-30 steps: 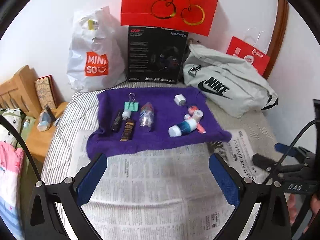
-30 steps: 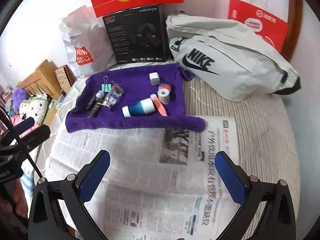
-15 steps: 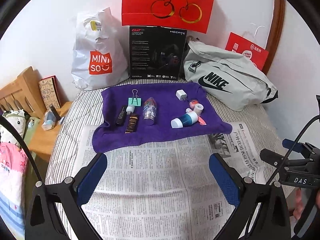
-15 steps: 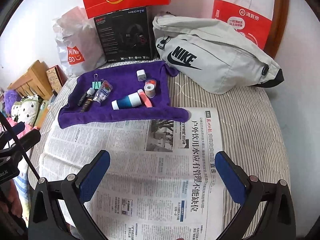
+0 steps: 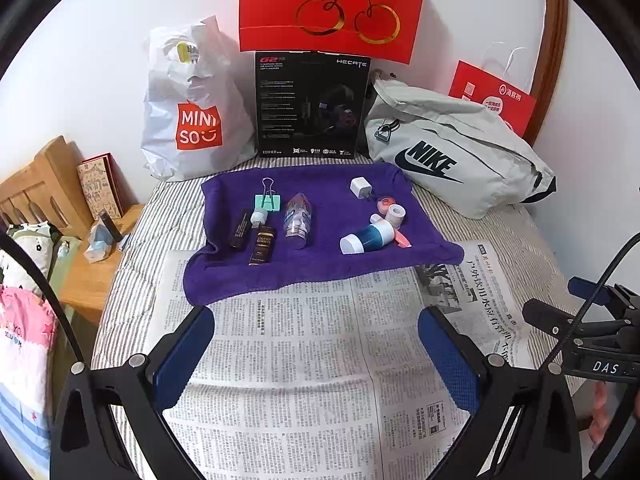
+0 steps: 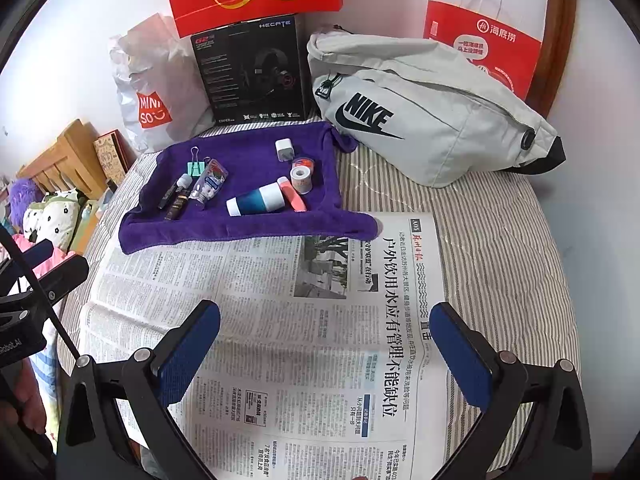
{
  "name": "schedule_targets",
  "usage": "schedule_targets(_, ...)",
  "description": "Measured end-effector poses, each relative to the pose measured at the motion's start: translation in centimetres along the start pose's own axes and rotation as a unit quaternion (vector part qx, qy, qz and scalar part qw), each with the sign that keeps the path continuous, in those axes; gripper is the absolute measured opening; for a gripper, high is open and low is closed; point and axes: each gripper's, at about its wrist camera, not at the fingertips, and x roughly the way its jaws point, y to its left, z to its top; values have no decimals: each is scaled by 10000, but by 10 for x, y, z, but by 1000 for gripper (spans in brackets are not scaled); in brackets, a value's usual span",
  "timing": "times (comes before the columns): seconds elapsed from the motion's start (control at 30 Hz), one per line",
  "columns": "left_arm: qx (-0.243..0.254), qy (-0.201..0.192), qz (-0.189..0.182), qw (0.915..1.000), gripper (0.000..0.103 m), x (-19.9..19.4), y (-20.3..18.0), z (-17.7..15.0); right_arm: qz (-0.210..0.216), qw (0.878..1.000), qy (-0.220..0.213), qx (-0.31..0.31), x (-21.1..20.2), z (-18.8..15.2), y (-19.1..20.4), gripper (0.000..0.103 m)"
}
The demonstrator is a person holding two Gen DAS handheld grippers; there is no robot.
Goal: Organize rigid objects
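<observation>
A purple towel lies on the bed and carries small objects: a green binder clip, a clear bottle, a dark tube, a black stick, a white charger, a tape roll and a blue-and-white bottle lying on its side. My left gripper is open and empty above the newspaper, short of the towel. My right gripper is open and empty over the newspaper too.
A newspaper covers the near bed. A Miniso bag, a black box, a grey Nike bag and red bags stand at the wall. A wooden nightstand is left.
Both grippers have drawn back from the towel, so it looks smaller and more newspaper shows. Both stay open.
</observation>
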Motion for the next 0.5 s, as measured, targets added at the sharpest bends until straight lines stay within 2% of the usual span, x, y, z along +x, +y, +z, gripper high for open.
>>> schedule_targets(0.5,23,11,11,10000,103,0,-1,0,21,10000,-8,-15,-2,-2,3,103)
